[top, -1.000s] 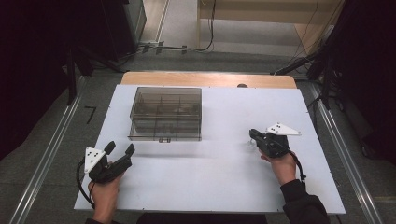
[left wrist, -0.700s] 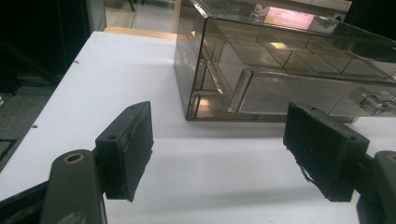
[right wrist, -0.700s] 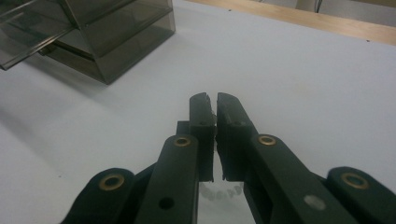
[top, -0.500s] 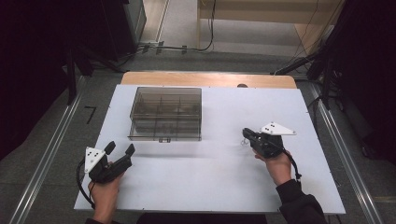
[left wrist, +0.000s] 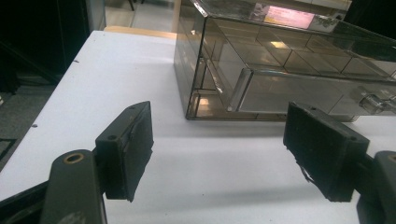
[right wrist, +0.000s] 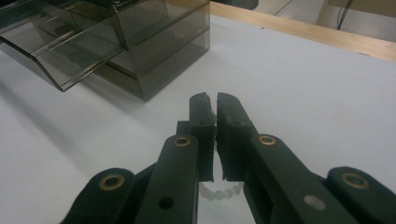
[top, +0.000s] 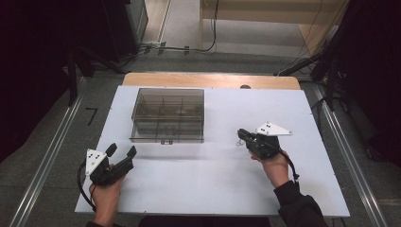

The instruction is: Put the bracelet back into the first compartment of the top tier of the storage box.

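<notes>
Now your right gripper (top: 241, 135) has slid inward across the white table top (top: 213, 189) since a second ago, lifting slightly. It sits closer to the smoky transparent plastic compartment box (top: 168, 116), though still well apart from its front right corner. Its jaws are clenched tight, and a small loop of pale beads (top: 239, 142) dangles from their tip, so you are grasping the beads rather than resting on them. I judge that the carry is under way: the loop of pale beads is off the surface and heading for the box, with the drop not yet made.

Your left gripper (top: 120, 150) has kept its place near the front left of the table. Its jaws are spread wide with nothing between them.

From above, the beads are little more than a pale ring at the jaw tips. The right gripper view settles it: the right gripper (right wrist: 215, 100) shows its two pads pressed together, and a string of round beads (right wrist: 219, 193) hangs beneath them. That view also catches the box (right wrist: 116, 42) from a low angle, its corner ahead and to the left.

The left gripper view gives what neither of the others does. Between the released jaws of the left gripper (left wrist: 219, 158) you see the box's front wall (left wrist: 280, 60) up close, its inner dividers and a small clear clasp (left wrist: 373, 100) at the front. Whether that clasp is fastened I cannot tell, so check it before you bring the beads over the rim.
</notes>
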Demonstrator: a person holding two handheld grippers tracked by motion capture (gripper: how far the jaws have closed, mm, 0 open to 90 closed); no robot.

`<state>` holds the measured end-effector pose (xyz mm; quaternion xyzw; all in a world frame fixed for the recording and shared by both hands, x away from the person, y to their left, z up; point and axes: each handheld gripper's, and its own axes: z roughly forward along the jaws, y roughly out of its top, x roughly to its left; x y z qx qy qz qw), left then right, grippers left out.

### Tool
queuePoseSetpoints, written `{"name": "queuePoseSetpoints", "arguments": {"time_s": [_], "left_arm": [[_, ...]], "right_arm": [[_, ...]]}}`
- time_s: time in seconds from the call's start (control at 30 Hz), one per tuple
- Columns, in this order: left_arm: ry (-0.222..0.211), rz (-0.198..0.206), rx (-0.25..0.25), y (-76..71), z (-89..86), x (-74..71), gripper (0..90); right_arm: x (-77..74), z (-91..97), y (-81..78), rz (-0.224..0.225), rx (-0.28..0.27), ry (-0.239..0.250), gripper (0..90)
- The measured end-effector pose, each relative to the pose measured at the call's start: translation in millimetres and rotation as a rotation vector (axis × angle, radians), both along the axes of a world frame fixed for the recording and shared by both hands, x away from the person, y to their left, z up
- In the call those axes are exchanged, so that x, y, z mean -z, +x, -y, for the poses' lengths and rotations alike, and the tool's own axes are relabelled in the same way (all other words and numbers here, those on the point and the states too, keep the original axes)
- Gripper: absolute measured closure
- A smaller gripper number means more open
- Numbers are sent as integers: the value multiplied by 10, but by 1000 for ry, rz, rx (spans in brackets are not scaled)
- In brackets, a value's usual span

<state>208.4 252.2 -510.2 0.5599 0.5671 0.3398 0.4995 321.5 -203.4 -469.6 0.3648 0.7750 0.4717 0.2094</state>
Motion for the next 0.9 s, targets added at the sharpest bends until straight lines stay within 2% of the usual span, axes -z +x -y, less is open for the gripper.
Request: {"name": "queuePoseSetpoints", "arguments": {"time_s": [0.9], "left_arm": [[3, -5, 8, -18, 7, -4, 245]], "right_arm": [[-119, -359, -24, 9, -53, -7, 834]]}}
